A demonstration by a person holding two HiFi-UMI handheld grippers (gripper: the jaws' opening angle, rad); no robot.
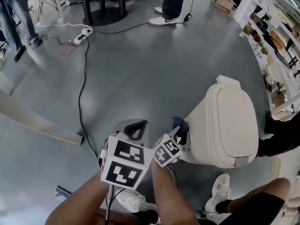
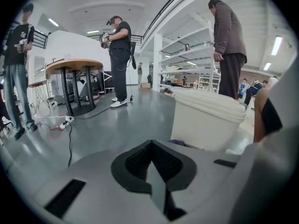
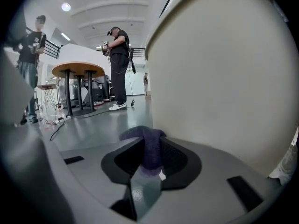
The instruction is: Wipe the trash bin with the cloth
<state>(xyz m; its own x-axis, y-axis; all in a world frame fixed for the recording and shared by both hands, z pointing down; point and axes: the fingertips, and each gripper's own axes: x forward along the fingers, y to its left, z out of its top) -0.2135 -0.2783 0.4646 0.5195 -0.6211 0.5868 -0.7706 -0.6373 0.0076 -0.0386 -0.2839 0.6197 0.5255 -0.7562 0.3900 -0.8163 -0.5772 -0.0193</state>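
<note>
cloth (image 3: 142,135) clamped tight by the right gripper (image 3: 150,157), just beside the trash bin (image 3: 224,78); left gripper (image 2: 150,164) closed, empty.

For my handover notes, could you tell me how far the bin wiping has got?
Done: the right gripper has the purple cloth clamped. In hand: it sits beside the trash bin; contact unclear. Remaining: seemingly the wiping itself. The left gripper is shut, empty.

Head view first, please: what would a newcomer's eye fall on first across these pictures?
The tall cream plastic trash bin, lid closed, dominates the head view's right, standing on the grey floor. Just left of it, the right tongs pinch a dark purple cloth close to the bin's side wall. The left tongs sit beside them, shut and empty.
</note>
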